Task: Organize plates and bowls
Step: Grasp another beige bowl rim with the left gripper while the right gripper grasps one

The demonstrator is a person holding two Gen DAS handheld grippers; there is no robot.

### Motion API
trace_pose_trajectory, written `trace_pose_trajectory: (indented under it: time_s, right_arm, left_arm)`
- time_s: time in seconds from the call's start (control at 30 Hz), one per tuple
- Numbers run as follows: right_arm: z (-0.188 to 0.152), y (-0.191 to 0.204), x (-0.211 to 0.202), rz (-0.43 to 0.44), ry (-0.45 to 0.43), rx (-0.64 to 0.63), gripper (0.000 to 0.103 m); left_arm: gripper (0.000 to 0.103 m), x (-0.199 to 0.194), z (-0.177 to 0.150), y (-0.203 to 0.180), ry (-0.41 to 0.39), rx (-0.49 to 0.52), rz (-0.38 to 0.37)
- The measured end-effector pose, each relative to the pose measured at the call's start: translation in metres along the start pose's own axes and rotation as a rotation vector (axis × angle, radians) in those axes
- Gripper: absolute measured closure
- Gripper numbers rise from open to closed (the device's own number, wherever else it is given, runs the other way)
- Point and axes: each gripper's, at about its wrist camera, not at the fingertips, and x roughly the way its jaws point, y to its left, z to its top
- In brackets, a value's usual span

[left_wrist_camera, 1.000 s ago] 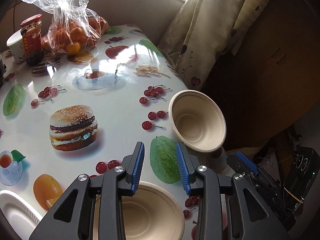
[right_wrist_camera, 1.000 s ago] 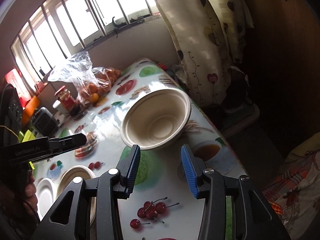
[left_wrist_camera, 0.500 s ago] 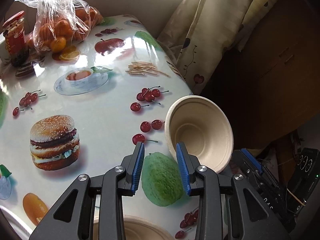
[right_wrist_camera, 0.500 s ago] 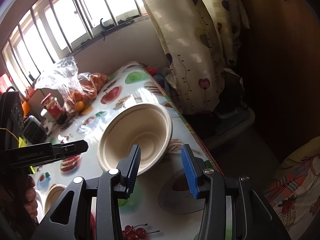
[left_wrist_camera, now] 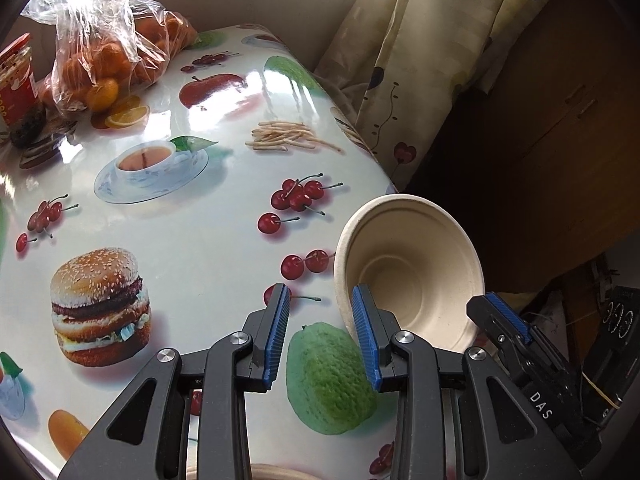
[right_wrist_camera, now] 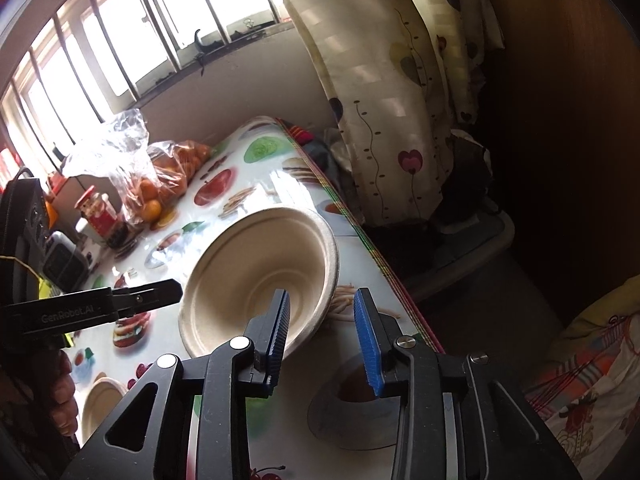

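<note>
**Paper bowl tilted at the table's edge, both grippers close by**

While the left wrist view looks steeply down on the table and its printed oilcloth, the left gripper hangs over a printed green fruit with its blue pads apart and nothing between them. The beige bowl sits just beside the right-hand finger, tilted on its side at the table's edge with its mouth toward the camera; whether its rim touches that finger cannot be told. Beyond the bowl the right gripper shows only one blue-padded finger, and its body carries the letters "DAS". Far from the bowl, at the table's back corner, lies a clear bag of oranges beside a red-lidded jar whose label is too cut off to read. A second bowl's rim peeks out under the gripper, nearer the camera than the tilted bowl.

From the right wrist view, the right gripper points down at a slant toward the bowl. Its jaws are closing, with the bowl's near rim between them; the left finger lies inside the bowl, the right one outside, and the pads do not visibly press the wall. Left of the bowl, the left gripper reaches in side-on, with "GenRobot.AI" written along its body, and a hand grips its handle below. Another bowl rests on the table, nearer the camera and left of the tilted one.
</note>
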Motion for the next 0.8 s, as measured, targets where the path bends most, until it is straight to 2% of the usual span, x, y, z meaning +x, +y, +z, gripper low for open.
trace_pose_trajectory:
  time_s: [0.53, 0.8]
  right_arm:
    - [-0.0023, 0.0062, 0.0042, 0.013, 0.006, 0.003, 0.083]
    - [-0.0017, 0.0061, 0.0041, 0.014, 0.007, 0.003, 0.087]
  left_arm:
    - [0.091, 0.0099, 0.0004, -0.0004, 0.021, -0.021, -0.043]
    - [0.095, 0.0088, 0.0006, -0.0032, 0.017, -0.019, -0.055]
